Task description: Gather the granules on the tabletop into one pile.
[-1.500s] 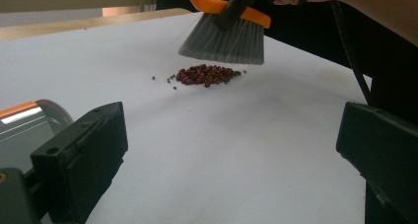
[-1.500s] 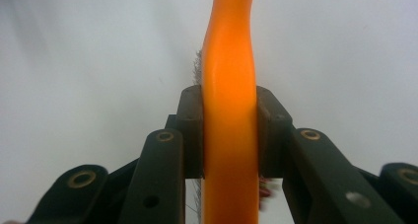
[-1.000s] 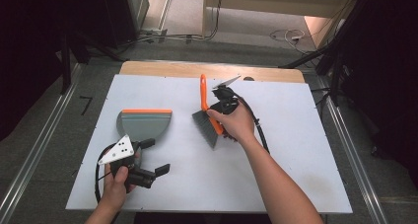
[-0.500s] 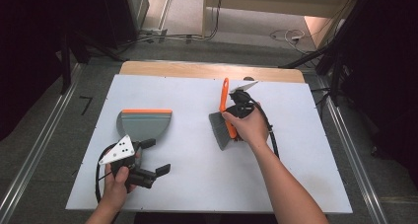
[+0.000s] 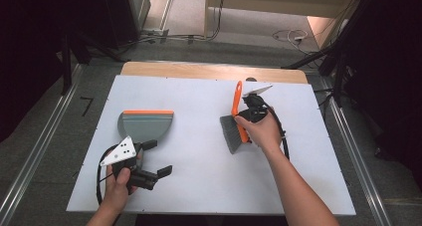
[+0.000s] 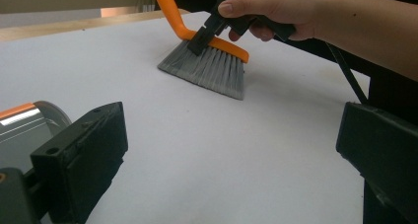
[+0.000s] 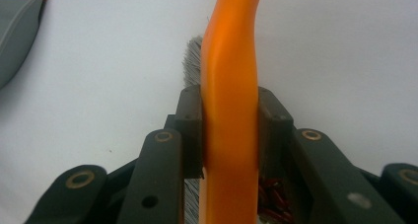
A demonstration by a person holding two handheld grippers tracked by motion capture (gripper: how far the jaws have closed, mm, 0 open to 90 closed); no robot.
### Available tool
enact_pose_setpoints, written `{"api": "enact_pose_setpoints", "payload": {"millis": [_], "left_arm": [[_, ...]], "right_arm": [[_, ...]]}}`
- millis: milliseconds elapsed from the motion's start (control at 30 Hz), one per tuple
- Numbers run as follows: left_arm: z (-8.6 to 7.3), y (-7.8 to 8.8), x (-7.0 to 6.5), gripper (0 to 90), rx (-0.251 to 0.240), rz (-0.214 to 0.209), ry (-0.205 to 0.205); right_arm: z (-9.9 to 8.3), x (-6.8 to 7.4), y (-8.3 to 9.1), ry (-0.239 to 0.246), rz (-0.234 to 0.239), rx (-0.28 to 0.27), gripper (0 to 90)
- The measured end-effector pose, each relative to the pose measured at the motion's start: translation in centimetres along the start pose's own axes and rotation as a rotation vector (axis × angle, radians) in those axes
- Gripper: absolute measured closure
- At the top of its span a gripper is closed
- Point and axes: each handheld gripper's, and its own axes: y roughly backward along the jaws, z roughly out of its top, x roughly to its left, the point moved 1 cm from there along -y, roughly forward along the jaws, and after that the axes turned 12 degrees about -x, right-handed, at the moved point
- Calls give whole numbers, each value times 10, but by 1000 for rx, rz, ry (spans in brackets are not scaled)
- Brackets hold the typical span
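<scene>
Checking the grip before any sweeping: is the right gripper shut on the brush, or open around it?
Shut on it: both fingers of the right gripper press the orange handle of the brush.

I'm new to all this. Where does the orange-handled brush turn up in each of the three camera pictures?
High view: the brush lies right of centre on the white table, handle pointing away, clamped by the right gripper.
Left gripper view: top centre, grey bristles fanned on the table.
Right gripper view: the orange handle runs up the middle between the jaws, which are shut on it.
Shared landmark: the grey dustpan with the orange edge, at the left in all three.
</scene>
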Motion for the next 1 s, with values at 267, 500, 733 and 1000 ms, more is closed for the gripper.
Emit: {"api": "enact_pose_setpoints", "payload": {"millis": [267, 500, 733, 1000], "left_arm": [[0, 0, 0, 1, -1, 0, 1], [0, 0, 0, 1, 0, 0, 1], [0, 0, 0, 1, 1, 1, 1], [0, -1, 0, 2, 4, 3, 1]], "right_arm": [[-3, -10, 6, -8, -3, -1, 675], [-4, -19, 10, -13, -5, -1, 674], [-4, -19, 12, 14, 24, -16, 676], [-1, -16, 20, 12, 93, -27, 682]]}}
